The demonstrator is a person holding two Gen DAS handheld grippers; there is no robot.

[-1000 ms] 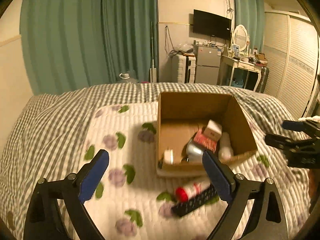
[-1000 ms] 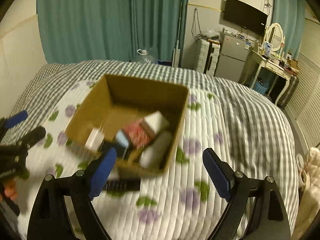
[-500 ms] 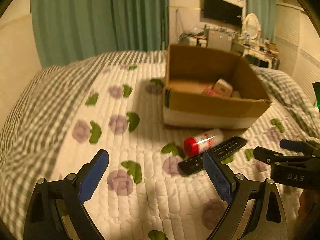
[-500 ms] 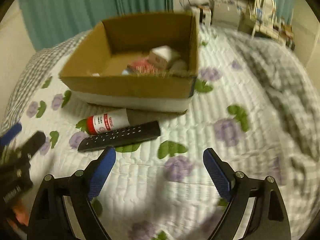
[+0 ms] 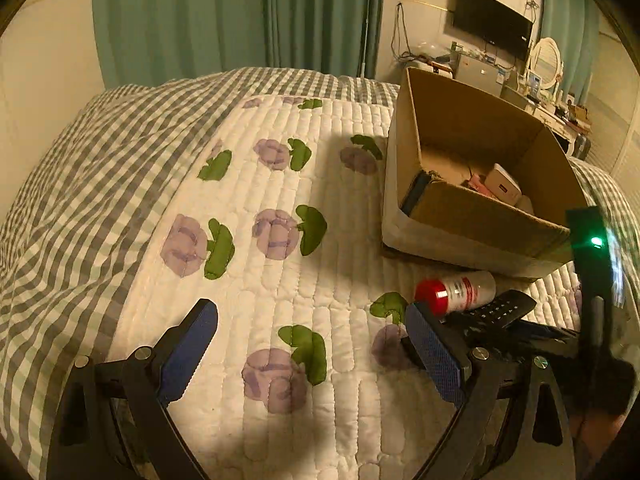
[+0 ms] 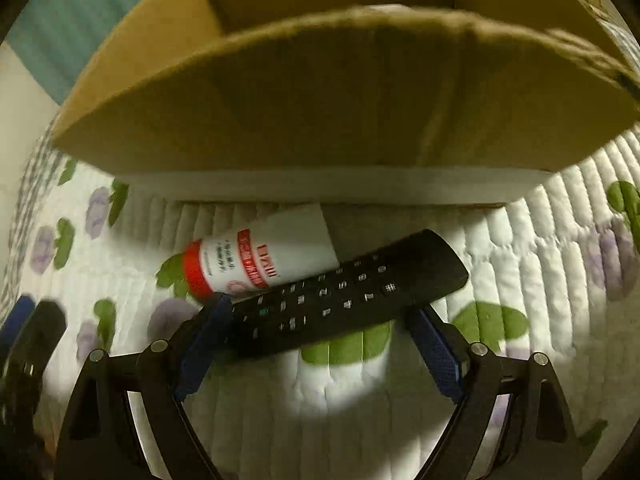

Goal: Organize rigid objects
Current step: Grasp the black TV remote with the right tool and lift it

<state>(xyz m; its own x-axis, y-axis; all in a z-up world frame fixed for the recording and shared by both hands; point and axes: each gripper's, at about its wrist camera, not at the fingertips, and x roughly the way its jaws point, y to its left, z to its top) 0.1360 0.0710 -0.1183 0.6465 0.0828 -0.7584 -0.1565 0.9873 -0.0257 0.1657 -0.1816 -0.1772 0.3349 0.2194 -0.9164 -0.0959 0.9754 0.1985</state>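
A black remote lies slanted on the flowered quilt in front of a cardboard box. A white bottle with a red cap lies against the remote's far side. My right gripper is open and low over the quilt, with the remote's near half between its blue fingers; the pads do not press it. My left gripper is open over bare quilt, left of the bottle and the remote. The box holds several small items.
The quilt covers a bed with a grey checked blanket on its left side. Green curtains hang behind the bed. A wall TV and a cluttered dresser stand at the far right. My left gripper shows at the left edge.
Both grippers have sunk toward the bed. The right one has closed in on the remote, which now lies between its fingers. The left one has come down over the quilt left of the box.
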